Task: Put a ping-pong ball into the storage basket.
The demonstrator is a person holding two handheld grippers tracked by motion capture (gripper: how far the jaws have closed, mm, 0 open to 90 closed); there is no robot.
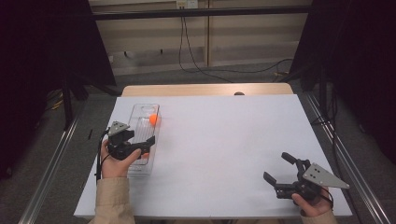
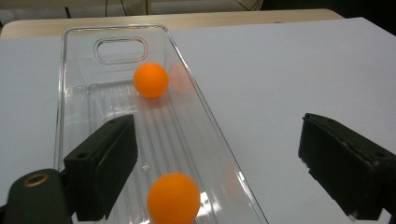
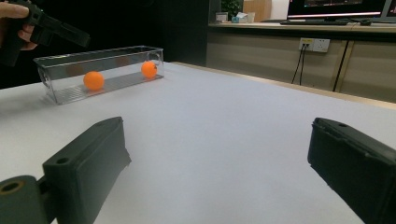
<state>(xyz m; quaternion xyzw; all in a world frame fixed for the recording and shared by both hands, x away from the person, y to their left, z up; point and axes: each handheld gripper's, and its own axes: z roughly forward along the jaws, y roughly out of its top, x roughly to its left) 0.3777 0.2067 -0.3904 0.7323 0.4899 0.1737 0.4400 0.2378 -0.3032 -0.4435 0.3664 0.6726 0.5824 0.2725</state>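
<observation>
Plainly unmarked: clear tray [image 2: 74, 93], two orange balls [image 2: 151, 80].

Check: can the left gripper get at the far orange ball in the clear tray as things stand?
Probably yes. The left gripper hangs open over the clear tray, which has no lid, and nothing lies between it and the far ball. The near ball sits below the jaws.

This looks like a lab or office set up for recording. At the frame's centre a white counter [image 1: 224, 140] stands between dark curtains [image 1: 42, 56] at left and right. Cables [image 1: 196, 60] trail over grey carpet [image 1: 154, 79], with wall sockets [image 3: 314, 45] and monitors [image 3: 336, 9] at upper right.
</observation>
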